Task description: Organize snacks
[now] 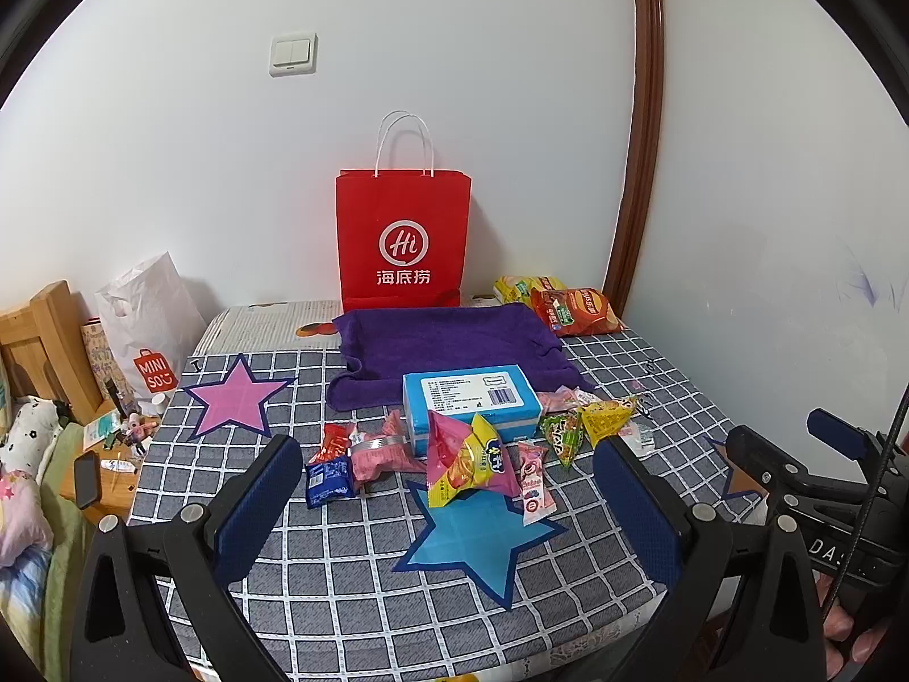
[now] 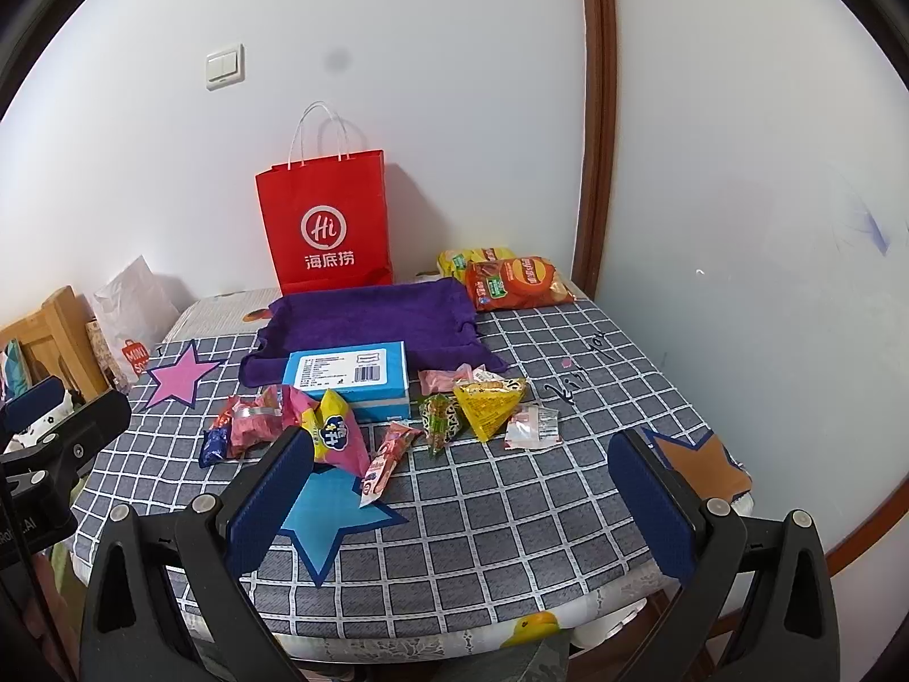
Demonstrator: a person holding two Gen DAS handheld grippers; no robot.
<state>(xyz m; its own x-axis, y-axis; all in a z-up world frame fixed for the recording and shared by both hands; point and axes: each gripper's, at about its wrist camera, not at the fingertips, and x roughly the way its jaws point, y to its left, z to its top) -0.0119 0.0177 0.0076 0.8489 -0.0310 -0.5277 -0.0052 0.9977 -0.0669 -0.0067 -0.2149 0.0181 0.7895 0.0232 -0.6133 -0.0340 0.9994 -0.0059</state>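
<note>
Several small snack packets lie scattered mid-table around a blue box (image 1: 470,404) (image 2: 351,377): a pink-yellow bag (image 1: 471,460) (image 2: 335,433), a yellow triangular pack (image 1: 605,419) (image 2: 488,404), a blue packet (image 1: 328,478). Two crisp bags (image 1: 574,310) (image 2: 514,281) sit at the back right. A red paper bag (image 1: 402,238) (image 2: 326,227) stands against the wall behind a purple towel (image 1: 449,349) (image 2: 375,321). My left gripper (image 1: 449,511) and my right gripper (image 2: 463,503) both hover open over the table's near edge, holding nothing.
The table wears a grey checked cloth (image 1: 352,585) (image 2: 511,511) with pink (image 1: 236,398), blue (image 1: 471,540) and orange (image 2: 701,466) star mats. A white shopping bag (image 1: 145,335) and wooden furniture (image 1: 40,341) stand left. The wall and a brown door frame (image 2: 596,113) close the back.
</note>
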